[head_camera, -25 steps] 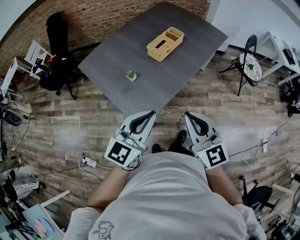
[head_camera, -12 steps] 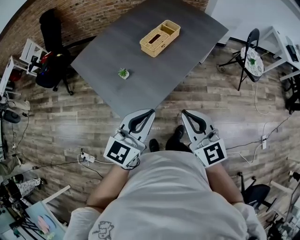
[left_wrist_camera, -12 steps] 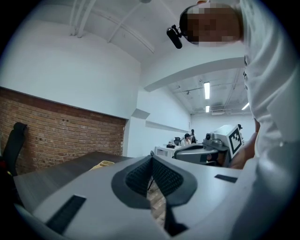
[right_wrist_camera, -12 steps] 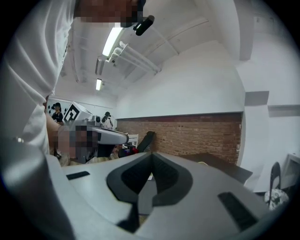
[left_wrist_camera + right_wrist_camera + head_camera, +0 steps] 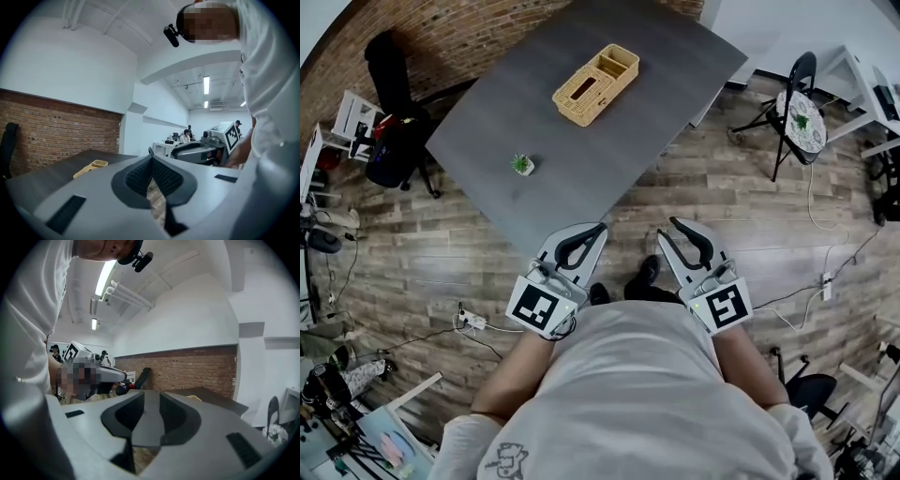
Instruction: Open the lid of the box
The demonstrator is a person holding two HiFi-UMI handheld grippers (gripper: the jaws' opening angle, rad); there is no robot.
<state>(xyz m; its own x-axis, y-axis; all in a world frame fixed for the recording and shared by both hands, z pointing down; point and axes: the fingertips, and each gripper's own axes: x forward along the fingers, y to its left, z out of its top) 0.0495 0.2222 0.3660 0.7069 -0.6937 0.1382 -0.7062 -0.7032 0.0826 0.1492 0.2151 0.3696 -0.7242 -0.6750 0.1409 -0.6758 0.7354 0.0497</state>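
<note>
The person is standing at the near corner of the dark desk [image 5: 581, 169], holding both arms bent and tucked in against the torso, forearms running forward at waist height. Each hand is carrying its tongs pointing ahead toward the desk and close to level, with the marker cubes facing up. Both pairs are hanging over the wooden floor [image 5: 750, 216], short of the desk's edge and well apart from anything on it.

The left tongs [image 5: 600, 226] are sitting shut – the ribbed pads are meeting at the tips and nothing is between them. The right tongs [image 5: 667, 228] are standing partly open; their jaws have just been opening, and only the desk top and floor are showing through the gap, so they are gripping nothing.

The woven box [image 5: 594, 83] is lying on the far half of the desk, lengthwise away from the person, with its slotted lid [image 5: 580, 89] covering the nearer, larger part. A small potted plant [image 5: 522, 165] is standing nearer and to the left of it – apart from the box.
</note>
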